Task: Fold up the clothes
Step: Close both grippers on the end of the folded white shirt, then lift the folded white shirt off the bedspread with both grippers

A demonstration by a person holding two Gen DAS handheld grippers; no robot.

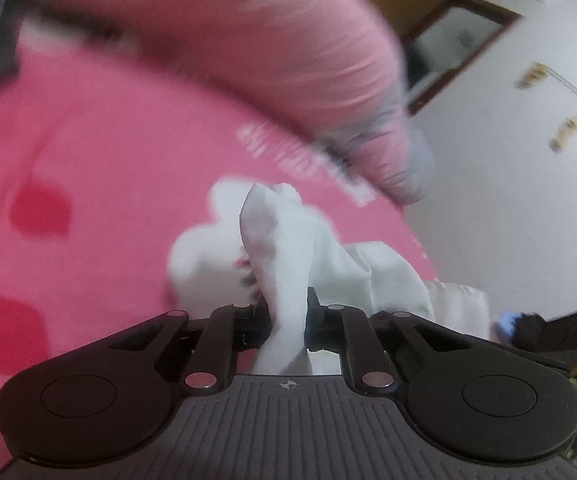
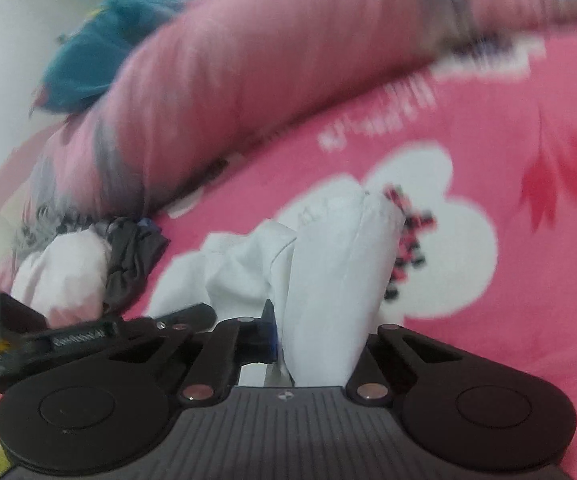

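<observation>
Both tongs are clamped on the same white garment point(image 1: 288, 248). The left tongs point(image 1: 286, 316) pinch a bunched strip of the cloth that runs up between the fingers. The right tongs point(image 2: 316, 320) grip a thicker gathered wad, which hides the right finger, so only the cloth squeezed in the gap shows they are closed.

Ahead of both tongs the garment is lifted off a pink bedsheet point(image 1: 108, 200) printed with red hearts and white shapes, and it hangs in loose, crumpled peaks with no flat panels. No straight fold line or squared edge shows anywhere on it, and both views are blurred, so the garment's type and outline cannot be told.

Beyond the tongs lies a rolled pink quilt point(image 2: 228, 92). To the left of the right tongs sits a small heap of other clothes point(image 2: 88, 264), white and dark grey pieces bunched together, with a teal cloth point(image 2: 100, 60) farther back past the quilt.

Judged from this, the white garment is held up but unfolded, and it would need spreading flat on the bed before any fold could go in. The bunched heap looks unfolded too, so a good part of the job appears to remain.
</observation>
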